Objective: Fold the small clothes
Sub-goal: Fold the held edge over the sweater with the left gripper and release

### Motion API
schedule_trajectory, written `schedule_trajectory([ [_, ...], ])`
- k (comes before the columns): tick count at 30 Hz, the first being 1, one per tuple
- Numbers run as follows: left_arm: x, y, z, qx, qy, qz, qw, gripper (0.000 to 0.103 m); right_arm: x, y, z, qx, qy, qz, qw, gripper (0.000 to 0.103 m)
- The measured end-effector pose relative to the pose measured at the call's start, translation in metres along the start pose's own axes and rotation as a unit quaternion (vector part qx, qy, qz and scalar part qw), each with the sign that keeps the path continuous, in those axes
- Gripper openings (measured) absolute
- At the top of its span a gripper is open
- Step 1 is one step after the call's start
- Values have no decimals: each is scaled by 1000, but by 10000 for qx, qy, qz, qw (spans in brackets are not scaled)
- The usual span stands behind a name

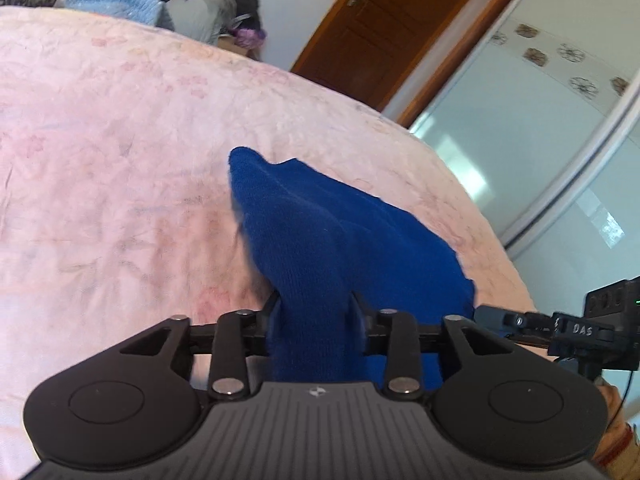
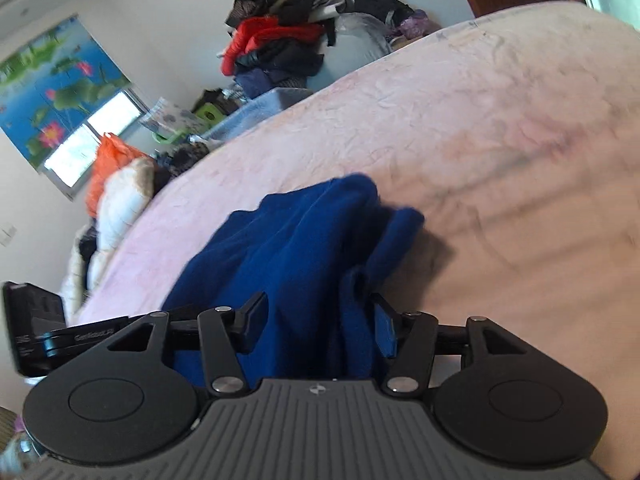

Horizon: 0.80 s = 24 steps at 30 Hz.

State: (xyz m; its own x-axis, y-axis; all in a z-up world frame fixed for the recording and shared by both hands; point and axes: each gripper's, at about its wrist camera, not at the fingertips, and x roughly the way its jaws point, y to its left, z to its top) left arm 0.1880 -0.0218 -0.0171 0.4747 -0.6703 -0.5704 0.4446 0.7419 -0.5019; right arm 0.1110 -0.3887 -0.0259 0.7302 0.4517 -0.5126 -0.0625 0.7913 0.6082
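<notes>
A small royal-blue knit garment [image 1: 320, 232] hangs between both grippers above the pink bedspread [image 1: 120, 140]. My left gripper [image 1: 314, 312] is shut on one edge of it; the cloth bunches between the jaws and drapes forward onto the bed. In the right wrist view the same blue garment [image 2: 296, 248] is gathered between the jaws of my right gripper [image 2: 320, 320], which is shut on it. Its folds rise ahead and rest on the pink bedspread [image 2: 480, 120]. The right gripper also shows at the right edge of the left wrist view [image 1: 576, 328].
A wooden door [image 1: 384, 28] and a glass wardrobe front [image 1: 540, 140] stand beyond the bed. A heap of clothes [image 2: 288, 36] is piled against the far wall. A lotus-print window blind [image 2: 52, 92] and an orange bag [image 2: 112, 160] are at the bed's left side.
</notes>
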Motion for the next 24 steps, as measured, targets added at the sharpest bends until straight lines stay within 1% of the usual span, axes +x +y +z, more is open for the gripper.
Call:
schedule_trajectory([
  [1,-8,-1,-4,55,-14,-104,9999,61,-6,-1,-8,23,52,78,10000,59],
  [2,-16,-2,-10,94,-18,-233,9997,65,-10,0,-17,27,125,153,9998,59],
  [5,-25,-4,-31,145,195,-531,9983,66,-15,4,-46,49,416,471,9980,59],
  [6,-22,-5,-39,155,329,-522,9980,61,-13,7,-55,30,512,488,9975,57],
  [7,-20,-6,-44,169,392,-463,9980,37,-12,10,-63,-31,561,484,9972,45],
  [8,-19,-6,-49,203,434,-368,9982,27,-10,12,-68,-56,583,433,9973,35],
  [9,-19,-5,-51,170,427,-265,9986,16,-9,12,-70,-6,584,384,9976,17],
  [10,-21,-2,-50,0,415,-258,9988,12,-10,13,-70,51,533,405,9977,16],
  [12,-32,6,-46,-393,350,-468,9975,10,-16,18,-70,77,428,474,9979,15],
  [13,-38,6,-45,-378,309,-474,9977,9,-20,22,-69,34,393,537,9978,15],
  [14,-42,4,-44,-245,291,-362,9986,9,-25,27,-69,-44,397,606,9974,15],
  [15,-43,1,-46,-62,296,-146,9994,9,-27,30,-70,-144,467,582,9971,15],
  [16,-43,-4,-48,170,281,193,9993,9,-27,33,-70,-280,592,398,9971,16],
  [17,-45,-10,-51,423,215,478,9977,9,-26,35,-71,-417,659,29,9970,20],
  [18,-49,-16,-53,642,114,653,9957,9,-27,38,-73,-558,662,-293,9958,24],
  [19,-54,-22,-55,797,-16,775,9938,9,-31,43,-73,-696,577,-464,9948,25],
  [20,-60,-30,-57,957,-148,854,9916,9,-39,52,-75,-845,394,-622,9937,25],
  [22,-63,-44,-59,1225,-233,863,9884,10,-52,76,-75,-1312,-52,-921,9871,25],
  [23,-61,-51,-60,1316,-223,866,9873,11,-54,87,-76,-1501,-215,-961,9838,25],
  [24,-56,-57,-63,1398,-155,928,9857,12,-53,96,-76,-1622,-282,-919,9821,25],
])
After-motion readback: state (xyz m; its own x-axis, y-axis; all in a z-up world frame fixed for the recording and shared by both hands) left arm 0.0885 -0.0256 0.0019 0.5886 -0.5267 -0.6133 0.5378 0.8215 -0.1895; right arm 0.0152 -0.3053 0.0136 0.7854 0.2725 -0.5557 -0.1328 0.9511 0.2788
